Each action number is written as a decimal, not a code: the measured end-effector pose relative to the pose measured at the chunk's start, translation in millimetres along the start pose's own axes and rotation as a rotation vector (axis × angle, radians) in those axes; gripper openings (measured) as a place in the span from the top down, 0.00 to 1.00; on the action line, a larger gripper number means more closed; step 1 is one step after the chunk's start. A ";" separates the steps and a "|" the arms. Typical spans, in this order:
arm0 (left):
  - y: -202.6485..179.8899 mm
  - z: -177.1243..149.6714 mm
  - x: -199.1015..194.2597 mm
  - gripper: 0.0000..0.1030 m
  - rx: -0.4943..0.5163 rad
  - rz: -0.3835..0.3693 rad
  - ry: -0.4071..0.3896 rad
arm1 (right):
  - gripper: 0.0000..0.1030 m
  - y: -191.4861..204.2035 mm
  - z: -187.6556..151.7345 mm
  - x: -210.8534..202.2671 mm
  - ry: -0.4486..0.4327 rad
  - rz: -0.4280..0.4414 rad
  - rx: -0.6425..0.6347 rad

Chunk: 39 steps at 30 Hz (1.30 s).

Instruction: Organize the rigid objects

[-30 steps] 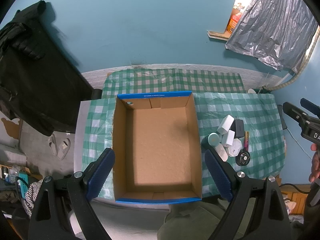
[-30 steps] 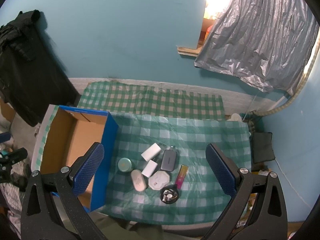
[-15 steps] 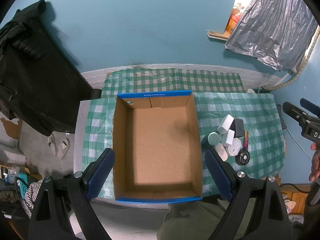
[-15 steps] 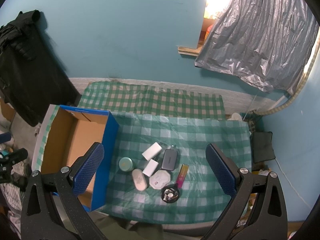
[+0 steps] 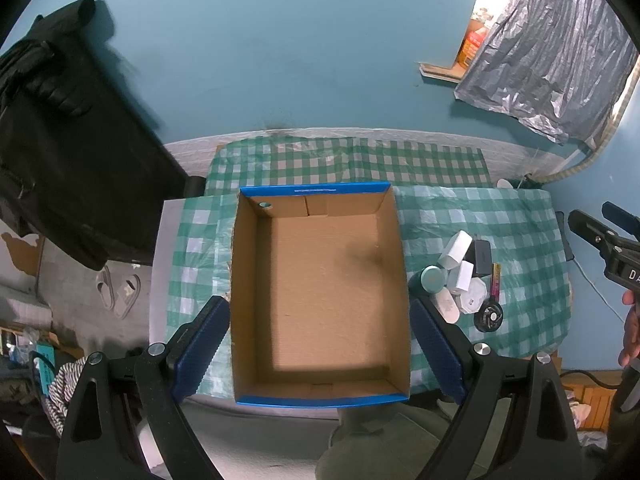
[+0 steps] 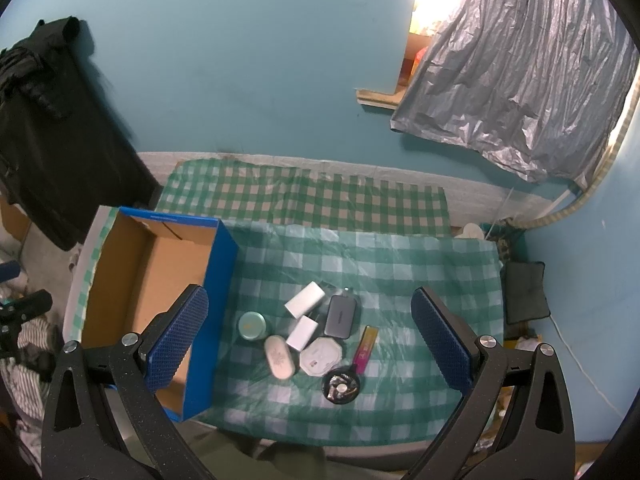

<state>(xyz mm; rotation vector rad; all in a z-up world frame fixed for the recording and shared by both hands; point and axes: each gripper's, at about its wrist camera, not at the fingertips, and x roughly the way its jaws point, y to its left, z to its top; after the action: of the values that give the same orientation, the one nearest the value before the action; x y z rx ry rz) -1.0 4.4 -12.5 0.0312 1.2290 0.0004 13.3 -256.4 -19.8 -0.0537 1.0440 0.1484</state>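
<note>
Your left claw (image 5: pixel 320 354) hangs wide open and holds nothing, above the cardboard box (image 5: pixel 320 300), whose bare floor only this view shows in full. Your right claw (image 6: pixel 310 346), equally spread and unladen, looks down on the cluster of small objects (image 6: pixel 316 338) on the worktop (image 6: pixel 420 276), just beside the box's blue wall. Checked cloth lies open around them. The box's near corner is cut off behind a finger.

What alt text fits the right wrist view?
Open right tongs hover above a cluster of small items on a green checked cloth. An open box, blue outside, sits left of them with no items visible inside.
</note>
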 end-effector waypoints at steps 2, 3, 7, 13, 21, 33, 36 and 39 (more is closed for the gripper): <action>4.1 0.1 2.5 0.10 -0.003 0.002 0.004 | 0.02 1.0 -3.4 1.4 0.004 0.002 0.002; 7.4 0.1 4.4 0.10 -0.005 0.004 0.007 | 0.02 1.2 -4.8 2.7 0.006 0.004 0.002; 22.8 -0.6 16.7 0.10 -0.029 0.014 0.030 | 0.02 -5.3 -7.2 10.2 0.027 0.010 0.006; 47.0 -4.1 37.2 0.10 -0.050 0.056 0.059 | 0.02 -29.3 1.5 31.1 0.081 0.007 0.027; 82.2 -20.1 78.7 0.10 -0.061 0.108 0.133 | 0.02 -55.5 3.9 72.3 0.179 0.042 0.074; 112.7 -47.8 133.1 0.10 -0.107 0.084 0.205 | 0.02 -75.9 -20.8 137.3 0.313 0.017 0.083; 115.0 -56.1 148.5 0.12 -0.098 0.089 0.231 | 0.02 -76.7 -31.2 148.9 0.352 0.015 0.067; 117.1 -63.9 162.9 0.25 -0.101 0.083 0.271 | 0.02 -74.1 -46.3 160.2 0.398 0.016 0.045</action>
<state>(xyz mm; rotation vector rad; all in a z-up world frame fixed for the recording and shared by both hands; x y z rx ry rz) -4.7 125.7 -184.5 -0.0060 1.4961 0.1433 63.6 -319.5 -183.4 -0.0347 1.4443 0.1320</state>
